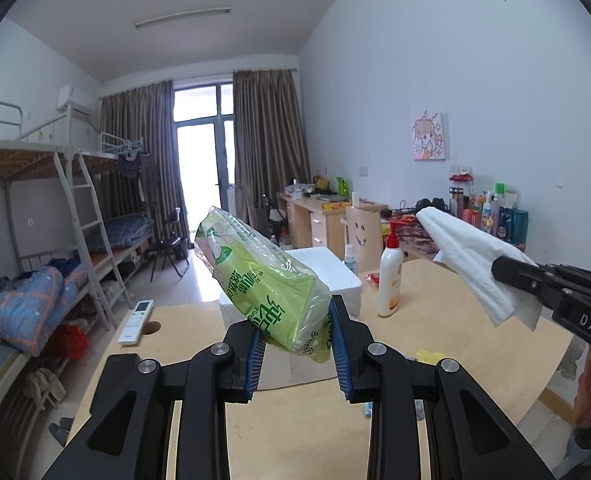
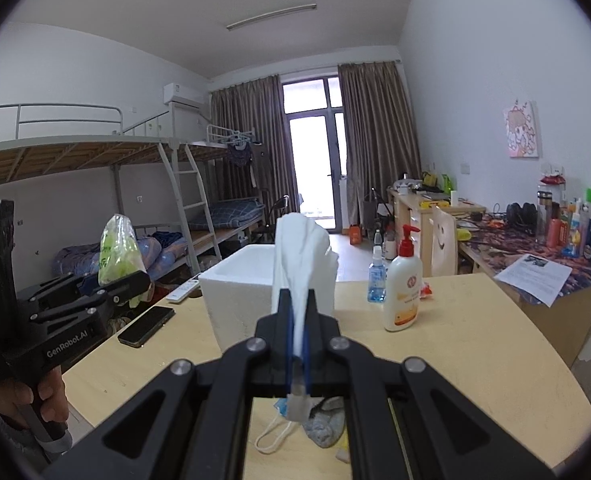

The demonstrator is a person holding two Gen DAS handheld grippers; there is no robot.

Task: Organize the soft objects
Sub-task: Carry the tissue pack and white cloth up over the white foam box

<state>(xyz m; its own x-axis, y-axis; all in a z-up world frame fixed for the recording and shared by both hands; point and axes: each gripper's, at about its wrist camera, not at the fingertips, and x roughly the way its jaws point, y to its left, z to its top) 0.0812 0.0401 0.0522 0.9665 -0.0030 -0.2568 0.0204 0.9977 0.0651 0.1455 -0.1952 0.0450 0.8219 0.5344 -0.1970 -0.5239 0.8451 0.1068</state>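
My left gripper [image 1: 297,340] is shut on a green plastic tissue pack [image 1: 261,276] and holds it tilted in the air above the table, in front of the white foam box [image 1: 327,268]. It also shows in the right wrist view [image 2: 117,252]. My right gripper [image 2: 298,308] is shut on a folded white cloth [image 2: 299,252] that stands up between the fingers, in front of the foam box [image 2: 239,284]. The cloth shows at the right in the left wrist view [image 1: 467,260]. A face mask [image 2: 273,434] and a grey cloth [image 2: 325,426] lie on the table below my right gripper.
On the wooden table [image 2: 475,344] stand a lotion pump bottle [image 2: 403,292] and a small blue spray bottle [image 2: 376,276]. A black phone [image 2: 146,326] and a white remote [image 1: 135,322] lie at the left. A cluttered desk [image 2: 535,248] stands at the right; bunk beds stand at the left.
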